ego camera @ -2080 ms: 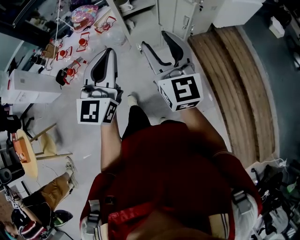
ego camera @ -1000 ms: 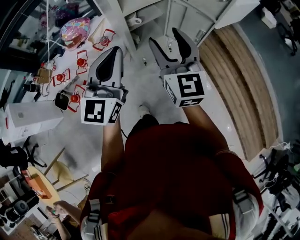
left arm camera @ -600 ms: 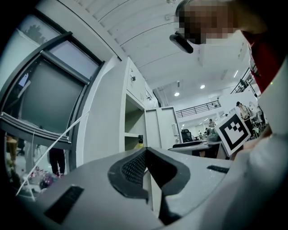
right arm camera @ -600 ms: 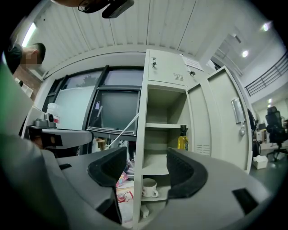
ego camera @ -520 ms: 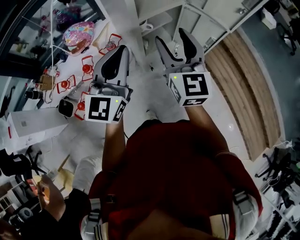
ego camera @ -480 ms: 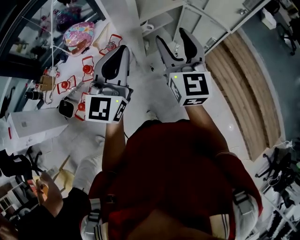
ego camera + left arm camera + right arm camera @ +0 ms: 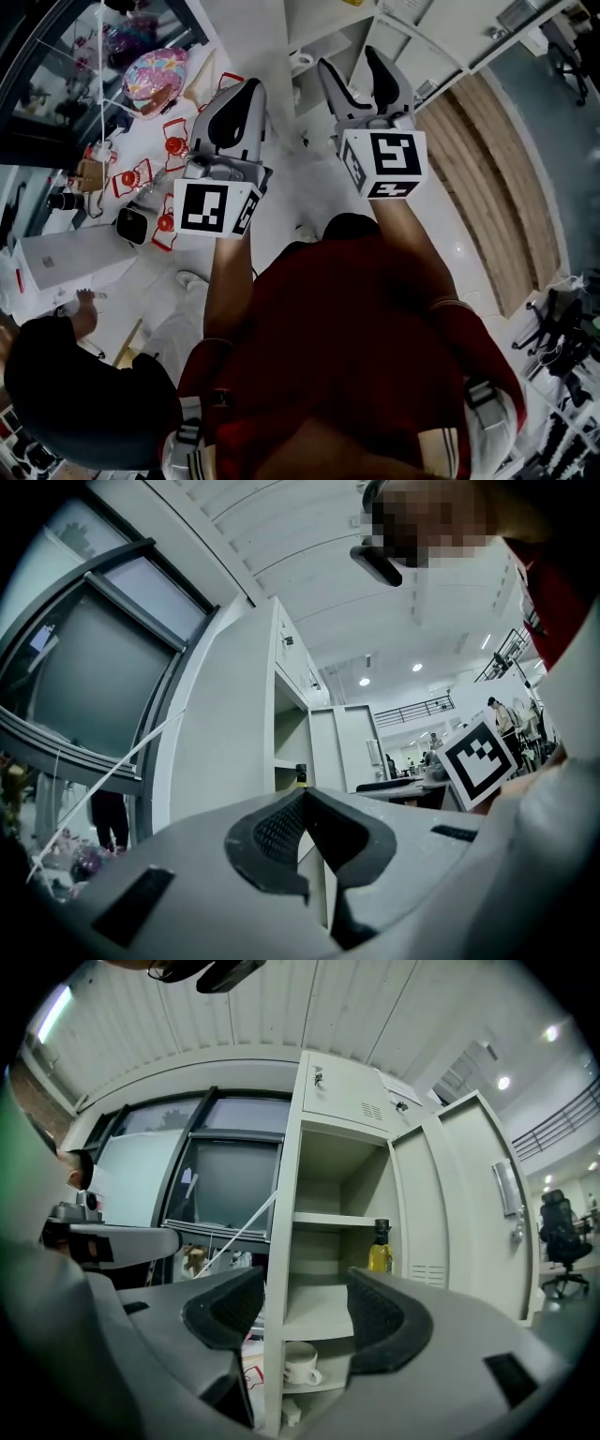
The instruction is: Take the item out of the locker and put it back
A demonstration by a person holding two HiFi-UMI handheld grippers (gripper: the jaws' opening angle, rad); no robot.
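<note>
Grippers have advanced toward the open locker [image 7: 277,1147]. Right gripper [image 7: 305,1279] wide, empty; left gripper [image 7: 302,795] closed, empty. Centre the bottle [image 7: 380,1251] ahead between the right jaws.

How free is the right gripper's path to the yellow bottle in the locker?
Probably free: the locker door stands open, the right gripper has its fingers apart and empty, and nothing stands before the yellow bottle on its shelf. The gripper must first come closer, though.

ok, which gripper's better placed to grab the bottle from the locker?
Right, probably. The right gripper is open and looks straight into the open locker, with the bottle on its shelf ahead. The left gripper is shut and faces the locker's outer side.
</note>
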